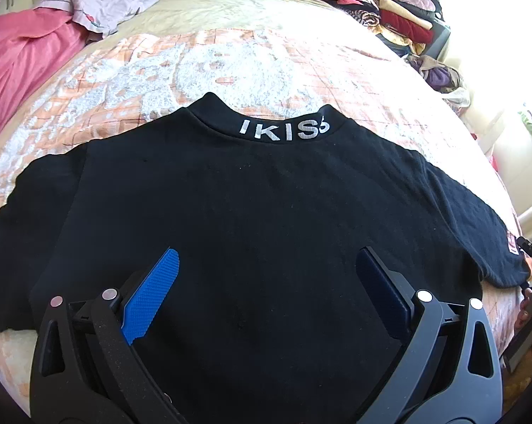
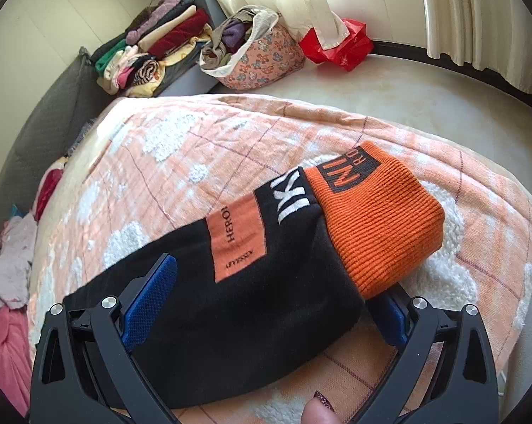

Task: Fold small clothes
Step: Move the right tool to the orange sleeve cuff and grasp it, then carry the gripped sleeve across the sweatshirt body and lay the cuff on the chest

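1. The black sweatshirt (image 1: 252, 212) lies spread flat, back up, on the orange-and-white bedspread (image 1: 167, 70), with its lettered collar (image 1: 283, 129) toward the far side of the bed. I judge it soft, light and limp: it will sag and drag wherever I lift it, and the fleecy spread beneath may cling to it a little. It cannot break, so a firm pinch is safe.

2. Its right sleeve (image 2: 230, 300) runs out across the spread and ends in a ribbed orange cuff (image 2: 375, 226). The rib looks thicker and springier than the body cloth, so I would take hold there or at the seam just behind it, catching both layers, and carry the sleeve over the back.

3. My right gripper (image 2: 266, 318) stands wide apart, straddling the sleeve. One blue pad (image 2: 149, 304) sits over the black cloth, and the other is at the sleeve's far edge by the cuff. Neither presses yet, and nothing is held.

4. My left gripper (image 1: 266, 289) is also spread wide over the middle of the back, with its blue pads (image 1: 153, 293) empty. I cannot tell whether they brush the cloth.
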Demonstrator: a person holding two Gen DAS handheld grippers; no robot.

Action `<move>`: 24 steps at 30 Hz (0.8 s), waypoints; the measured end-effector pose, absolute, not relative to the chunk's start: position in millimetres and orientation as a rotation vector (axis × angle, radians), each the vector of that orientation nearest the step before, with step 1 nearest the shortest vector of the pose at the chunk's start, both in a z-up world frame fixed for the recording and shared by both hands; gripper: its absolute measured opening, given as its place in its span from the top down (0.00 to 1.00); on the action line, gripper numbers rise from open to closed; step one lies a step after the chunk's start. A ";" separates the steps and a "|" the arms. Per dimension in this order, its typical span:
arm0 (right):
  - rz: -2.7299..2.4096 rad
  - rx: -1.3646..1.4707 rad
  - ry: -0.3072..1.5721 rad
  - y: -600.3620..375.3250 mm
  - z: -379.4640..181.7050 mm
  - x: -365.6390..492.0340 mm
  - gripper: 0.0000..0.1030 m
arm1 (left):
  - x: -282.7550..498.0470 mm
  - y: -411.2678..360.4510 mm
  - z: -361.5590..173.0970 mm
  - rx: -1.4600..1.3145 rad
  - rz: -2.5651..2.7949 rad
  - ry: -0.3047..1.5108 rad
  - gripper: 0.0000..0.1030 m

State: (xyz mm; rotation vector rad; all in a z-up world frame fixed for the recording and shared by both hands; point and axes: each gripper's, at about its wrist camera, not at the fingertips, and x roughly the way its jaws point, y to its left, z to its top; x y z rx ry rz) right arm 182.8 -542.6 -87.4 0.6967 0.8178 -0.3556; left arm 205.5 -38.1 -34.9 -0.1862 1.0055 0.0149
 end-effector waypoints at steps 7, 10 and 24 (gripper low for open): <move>-0.311 0.738 0.777 -546.4 -85.2 176.3 0.66 | 200.3 -40.0 -32.4 -0.207 0.000 1.000 0.08; -0.256 0.736 0.762 -538.6 -78.4 177.7 0.78 | 197.0 -39.9 -29.5 -0.212 -0.006 0.996 0.08; 0.001 0.654 0.698 -452.4 2.7 184.0 0.84 | 179.1 -14.8 -2.6 -0.275 -0.007 0.943 0.08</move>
